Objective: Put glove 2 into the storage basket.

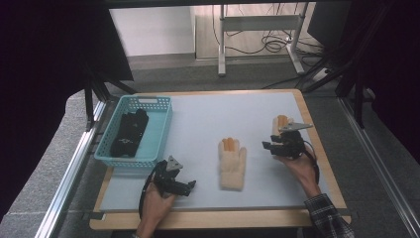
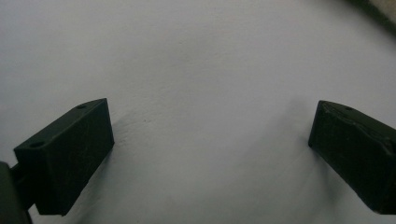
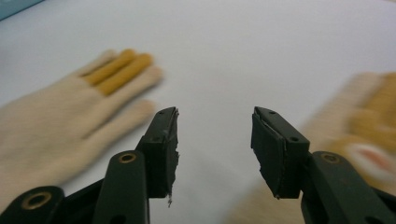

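A cream glove (image 1: 232,161) with orange fingertips lies flat in the middle of the pale mat (image 1: 208,119). A second glove of the same kind (image 1: 281,121) lies at the right, partly hidden behind my right gripper (image 1: 267,146). In the right gripper view that gripper (image 3: 215,140) is open over bare mat, with one glove (image 3: 70,112) to its left and the other glove (image 3: 369,126) blurred at its right. My left gripper (image 1: 191,185) rests near the table's front left. Its jaws (image 2: 210,149) stand wide open above empty mat.
A light blue basket (image 1: 124,159) sits at the left side of the table with a dark pair of gloves (image 1: 130,133) inside. The wooden table edge (image 1: 218,218) runs along the front. Desk legs and cables lie on the floor beyond.
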A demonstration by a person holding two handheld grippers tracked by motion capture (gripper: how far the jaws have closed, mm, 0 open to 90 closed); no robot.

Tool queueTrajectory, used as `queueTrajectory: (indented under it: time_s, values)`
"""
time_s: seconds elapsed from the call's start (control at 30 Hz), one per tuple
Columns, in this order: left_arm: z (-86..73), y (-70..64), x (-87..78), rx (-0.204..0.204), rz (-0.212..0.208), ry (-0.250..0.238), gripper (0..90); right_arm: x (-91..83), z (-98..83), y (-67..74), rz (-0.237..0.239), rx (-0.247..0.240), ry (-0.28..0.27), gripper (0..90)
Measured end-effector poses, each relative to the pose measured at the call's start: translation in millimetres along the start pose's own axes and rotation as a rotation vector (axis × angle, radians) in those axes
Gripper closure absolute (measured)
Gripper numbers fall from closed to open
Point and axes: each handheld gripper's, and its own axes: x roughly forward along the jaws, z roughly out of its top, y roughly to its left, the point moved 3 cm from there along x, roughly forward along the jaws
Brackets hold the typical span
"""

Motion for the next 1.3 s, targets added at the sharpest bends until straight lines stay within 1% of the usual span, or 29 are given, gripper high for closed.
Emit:
queueTrajectory:
  time_s: [0.1, 0.13, 0.17, 0.23, 0.27, 0.37, 0.4, 0.43, 0.5, 0.53, 0.57, 0.6, 0.67, 0.7, 0.77, 0.87, 0.97, 1.03, 1.17, 1.2, 1.3]
  values:
    - [0.0, -0.1, 0.2, -0.002, 0.000, -0.001, 0.0, -10.4, -1.6, -24.7, -0.052, 0.018, -0.005, 58.2]
    - [0.1, -0.2, 0.2, -0.003, 0.000, -0.003, 0.0, -13.8, -3.1, -35.6, -0.074, 0.030, -0.004, 58.7]
    - [0.1, -0.2, 0.2, -0.003, 0.000, -0.002, 0.0, -14.9, -4.3, -41.0, -0.085, 0.033, -0.003, 58.7]
    - [0.1, -0.1, 0.2, -0.002, 0.000, -0.002, 0.1, -14.3, -6.8, -49.5, -0.100, 0.036, -0.004, 56.3]
    - [0.1, -0.1, 0.2, -0.002, 0.000, -0.001, 0.0, -12.8, -8.1, -52.8, -0.103, 0.035, -0.002, 53.6]
    - [0.1, -0.1, 0.2, -0.002, 0.000, -0.002, 0.0, -3.9, -11.6, -59.0, -0.110, 0.026, 0.009, 47.0]
    - [0.1, -0.1, 0.2, -0.002, 0.000, -0.002, 0.0, -3.9, -11.6, -59.0, -0.110, 0.026, 0.009, 47.0]
    - [0.1, -0.1, 0.2, -0.002, 0.000, -0.002, 0.0, 4.1, -14.1, -61.1, -0.109, 0.019, 0.017, 42.5]
    - [0.1, -0.1, 0.2, -0.002, 0.000, -0.001, 0.0, 12.6, -17.0, -62.5, -0.114, 0.003, 0.034, 39.9]
    - [0.1, -0.1, 0.2, -0.002, 0.000, -0.001, 0.0, 12.6, -17.0, -62.5, -0.114, 0.003, 0.034, 39.9]
    - [0.0, -0.1, 0.2, -0.001, 0.000, -0.001, 0.0, 16.6, -18.7, -63.4, -0.127, -0.013, 0.046, 39.5]
    - [0.0, 0.0, 0.1, -0.001, 0.000, -0.001, 0.0, 23.1, -22.8, -64.8, -0.152, -0.027, 0.066, 40.1]
    - [0.0, 0.1, 0.0, 0.000, 0.000, 0.000, 0.0, 26.6, -26.6, -66.1, -0.134, -0.013, 0.063, 46.6]
    - [0.0, 0.0, 0.0, 0.000, 0.000, 0.000, 0.0, 26.4, -27.5, -66.1, -0.131, 0.004, 0.055, 49.8]
    - [0.0, 0.0, 0.0, 0.000, 0.000, 0.000, 0.0, 25.0, -28.1, -66.0, -0.133, 0.028, 0.054, 54.6]
    - [0.0, 0.0, 0.0, 0.000, 0.000, 0.000, 0.0, 21.9, -26.7, -64.4, -0.139, 0.034, 0.061, 57.4]
    - [0.0, 0.1, 0.0, 0.000, -0.001, 0.000, 0.0, 16.6, -23.8, -60.8, -0.130, 0.035, 0.047, 57.9]
    - [0.0, 0.1, 0.0, 0.000, -0.001, 0.000, 0.0, 12.5, -21.3, -57.7, -0.121, 0.045, 0.036, 57.9]
    - [0.0, 0.0, 0.0, 0.000, -0.001, 0.000, 0.0, 4.9, -16.7, -50.0, -0.111, 0.040, 0.024, 58.0]
    - [0.0, 0.0, 0.0, 0.000, -0.001, 0.000, 0.0, 4.9, -16.7, -50.0, -0.111, 0.040, 0.024, 58.0]
    - [0.0, 0.1, 0.0, 0.000, 0.000, 0.000, 0.1, -3.9, -11.8, -40.9, -0.093, 0.042, 0.004, 58.1]
